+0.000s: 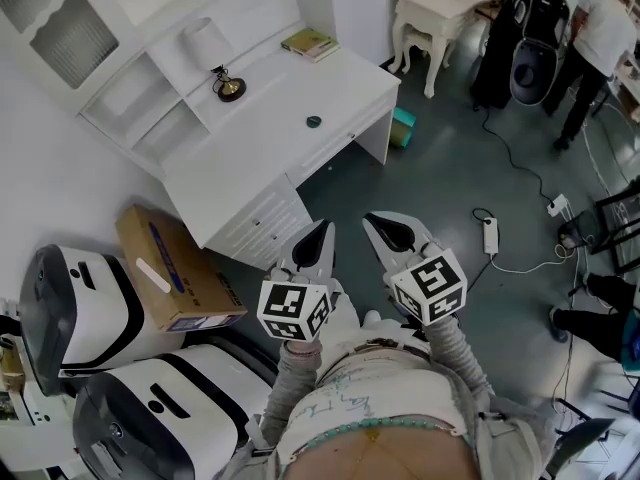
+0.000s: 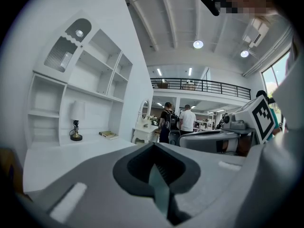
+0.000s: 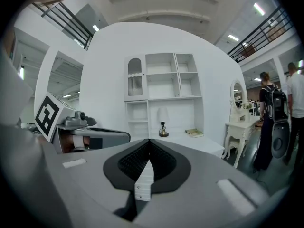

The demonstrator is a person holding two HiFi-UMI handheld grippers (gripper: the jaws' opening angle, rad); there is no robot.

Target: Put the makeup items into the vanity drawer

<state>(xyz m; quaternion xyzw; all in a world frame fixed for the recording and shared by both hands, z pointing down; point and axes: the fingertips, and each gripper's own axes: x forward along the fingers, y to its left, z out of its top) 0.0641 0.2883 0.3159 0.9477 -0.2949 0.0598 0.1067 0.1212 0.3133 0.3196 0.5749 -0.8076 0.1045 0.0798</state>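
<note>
The left gripper (image 2: 154, 148), grey shells with black ribbed pads, has its jaws pressed together with nothing between them. Past its tip on the left stands a white wooden vanity desk (image 2: 61, 156) with an open shelf unit (image 2: 90, 80). On the desk are a small brass-footed lamp with a white shade (image 2: 75, 125) and a flat book (image 2: 109, 135). The grey right gripper (image 2: 187, 139) shows at the right. Far back, 2 people (image 2: 176, 121) stand near a white dressing table with an oval mirror (image 2: 144, 123).

White wall (image 1: 60, 168), dk grey floor (image 1: 450, 168), white side table (image 1: 435, 6) w/ maybe mirror (image 3: 236, 95), ceiling lights (image 2: 198, 44).
</note>
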